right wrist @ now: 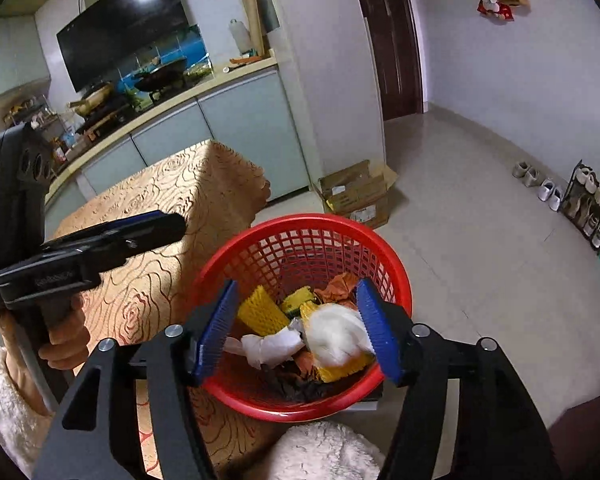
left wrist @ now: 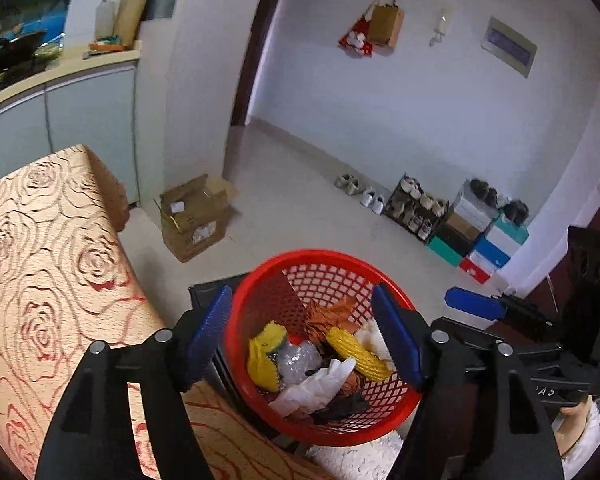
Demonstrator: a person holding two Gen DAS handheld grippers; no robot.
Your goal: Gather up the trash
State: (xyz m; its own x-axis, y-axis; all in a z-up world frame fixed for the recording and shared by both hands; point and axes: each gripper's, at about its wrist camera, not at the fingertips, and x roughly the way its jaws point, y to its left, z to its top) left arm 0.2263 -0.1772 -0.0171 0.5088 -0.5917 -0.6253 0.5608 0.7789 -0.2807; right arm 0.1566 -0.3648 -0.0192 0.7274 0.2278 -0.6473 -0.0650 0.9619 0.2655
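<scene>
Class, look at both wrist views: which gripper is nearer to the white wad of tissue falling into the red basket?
Right. The right gripper hangs over the red basket, the white wad between its open jaws. The left gripper hovers alongside, also open, over other trash.

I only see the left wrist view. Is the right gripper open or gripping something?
Observer: Open. The right gripper has its jaws apart above the basket.
Operator: Is anything between them?
Observer: A white wad sits against one pad. The other pad is clear of it, so it is not pinched.
Operator: Does that view show my left gripper?
Observer: Yes. The left gripper is at the picture's left, held by a hand in a white fleecy sleeve.
</scene>
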